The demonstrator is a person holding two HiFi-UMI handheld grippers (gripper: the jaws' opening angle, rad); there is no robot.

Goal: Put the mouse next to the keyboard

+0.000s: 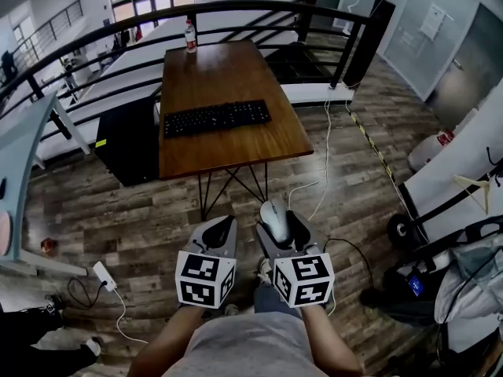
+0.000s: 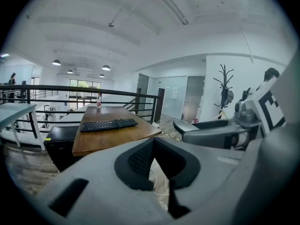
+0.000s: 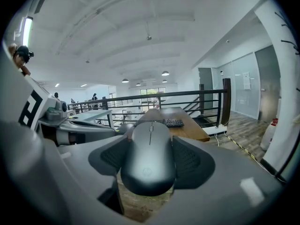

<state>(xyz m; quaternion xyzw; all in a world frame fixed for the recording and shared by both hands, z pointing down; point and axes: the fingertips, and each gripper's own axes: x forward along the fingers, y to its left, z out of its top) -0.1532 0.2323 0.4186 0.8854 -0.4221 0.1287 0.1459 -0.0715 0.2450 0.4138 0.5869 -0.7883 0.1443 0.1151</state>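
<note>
the right gripper [image 1: 279, 230] is holding the mouse [image 3: 149, 153]; its two jaws are pressing on the left and right sides of the mouse, and the mouse's nose is pointing forward to the desk [image 1: 228, 151]. the mouse is not lying on the desk. it is hanging in the air above the wooden floor [image 1: 141, 218], in front of the desk's near edge. the left gripper [image 2: 157, 165] is staying just beside it, and its jaws are almost together, with only a thin slit and nothing between them. the black keyboard [image 1: 217, 118] is lying across the middle of the desk, parallel to the near edge and closer to the left edge. a bottle [image 1: 189, 35] is standing at the far left corner.
</note>
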